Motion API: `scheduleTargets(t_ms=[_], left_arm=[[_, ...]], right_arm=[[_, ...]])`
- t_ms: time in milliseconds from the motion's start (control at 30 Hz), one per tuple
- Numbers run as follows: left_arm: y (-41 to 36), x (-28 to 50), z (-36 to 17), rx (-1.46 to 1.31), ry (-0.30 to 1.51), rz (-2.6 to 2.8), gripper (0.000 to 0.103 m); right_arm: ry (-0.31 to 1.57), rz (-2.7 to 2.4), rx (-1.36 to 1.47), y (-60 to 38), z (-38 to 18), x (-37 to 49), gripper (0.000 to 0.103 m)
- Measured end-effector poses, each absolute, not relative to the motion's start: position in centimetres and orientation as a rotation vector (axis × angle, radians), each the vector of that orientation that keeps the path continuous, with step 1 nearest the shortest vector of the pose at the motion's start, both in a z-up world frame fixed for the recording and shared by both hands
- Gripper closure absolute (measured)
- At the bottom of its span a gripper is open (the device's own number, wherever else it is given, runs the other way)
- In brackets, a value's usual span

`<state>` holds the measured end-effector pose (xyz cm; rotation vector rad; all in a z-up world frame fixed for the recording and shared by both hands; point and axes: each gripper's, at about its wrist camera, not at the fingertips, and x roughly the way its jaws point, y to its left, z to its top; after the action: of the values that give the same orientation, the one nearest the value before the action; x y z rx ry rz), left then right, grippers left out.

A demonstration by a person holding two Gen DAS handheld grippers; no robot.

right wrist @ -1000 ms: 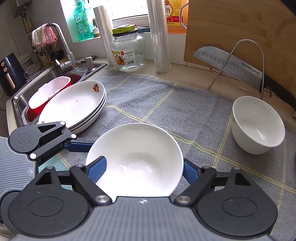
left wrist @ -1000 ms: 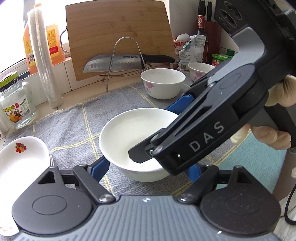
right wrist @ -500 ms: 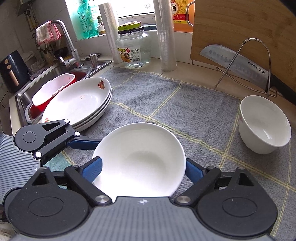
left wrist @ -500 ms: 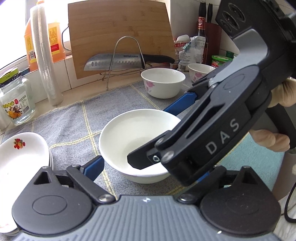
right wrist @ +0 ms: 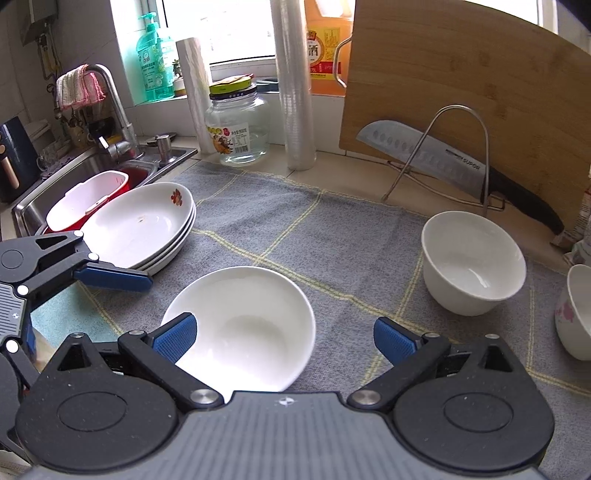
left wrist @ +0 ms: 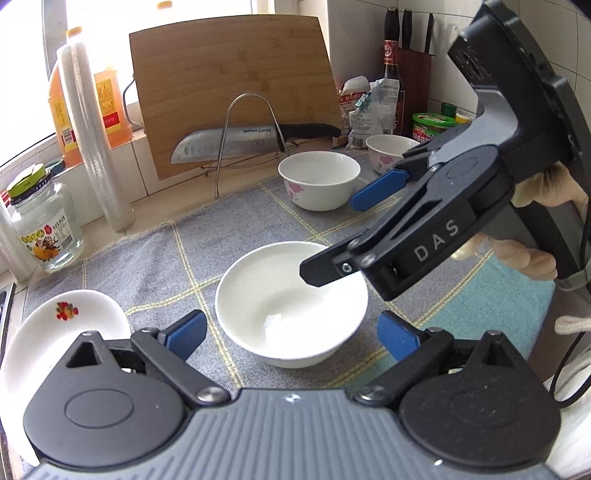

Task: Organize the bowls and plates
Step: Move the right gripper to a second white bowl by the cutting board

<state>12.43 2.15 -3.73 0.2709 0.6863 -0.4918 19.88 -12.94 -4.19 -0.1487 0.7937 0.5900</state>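
White bowl [left wrist: 291, 302] sits free between both wide hand-held grippers, the left hand-held gripper [left wrist: 291, 332] opening.

I am getting bright daylight pouring in through the window [right wrist: 236, 33], which is blowing out to white in both views. Glare is washing over the white bowl [left wrist: 291, 306], flattening its inside. Shadows on the grey cloth [right wrist: 332, 236] are staying soft. The fisheye is bending the cutting board [right wrist: 461, 96] near the edges; focus is holding sharp, without motion blur.
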Motion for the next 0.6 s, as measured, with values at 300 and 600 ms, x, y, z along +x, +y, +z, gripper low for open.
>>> scheduleTargets(t_ms=[300, 600], left_arm=[[-1.0, 15.0, -2.4, 0.304, 0.626, -0.505, 0.004], [-4.6, 18.6, -3.0, 0.309, 0.618, -0.505, 0.004]], right_arm=[[0.756, 0.449, -0.134, -17.7, -3.5, 20.4, 0.0], [0.744, 0.333, -0.075, -22.9, -2.9, 22.1, 0.0]])
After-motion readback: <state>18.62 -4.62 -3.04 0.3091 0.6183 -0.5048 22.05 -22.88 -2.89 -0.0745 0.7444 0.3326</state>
